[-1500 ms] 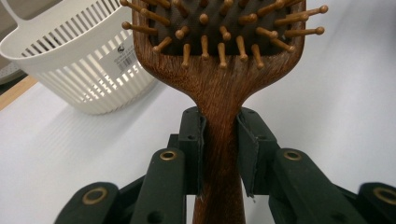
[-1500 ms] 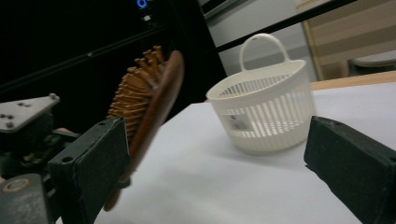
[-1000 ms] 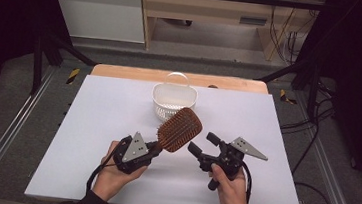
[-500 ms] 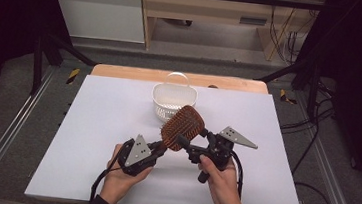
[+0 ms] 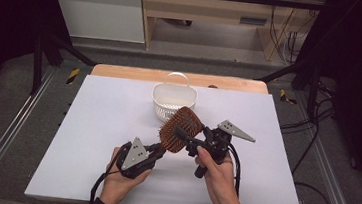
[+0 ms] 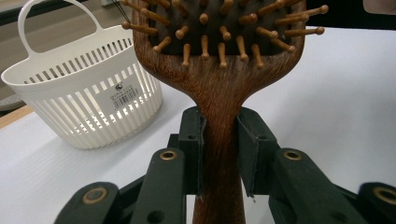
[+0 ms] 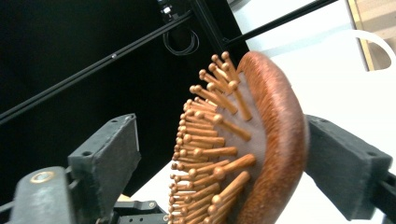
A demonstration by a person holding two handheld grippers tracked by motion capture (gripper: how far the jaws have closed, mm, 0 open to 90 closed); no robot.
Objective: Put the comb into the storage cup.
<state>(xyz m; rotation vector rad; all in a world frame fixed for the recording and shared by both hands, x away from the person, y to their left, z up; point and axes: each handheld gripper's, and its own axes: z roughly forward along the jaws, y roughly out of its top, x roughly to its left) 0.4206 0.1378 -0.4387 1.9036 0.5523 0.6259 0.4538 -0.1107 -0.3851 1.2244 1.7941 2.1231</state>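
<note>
Your right gripper (image 5: pixel 185 141) has moved in, jaws closing around the hairbrush (image 5: pixel 180 128) head; left gripper (image 5: pixel 156 151) pinches its handle. Bristles may make it slip.

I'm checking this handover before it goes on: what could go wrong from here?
The right tongs straddle the hairbrush head and have just been closing; one pad faces the wooden pegs, not yet pressing, so the grip may slip or bend pegs. The left tongs clamp only the narrow handle, so releasing early could let the brush twist or drop. The white basket stands close behind and could be knocked.
</note>
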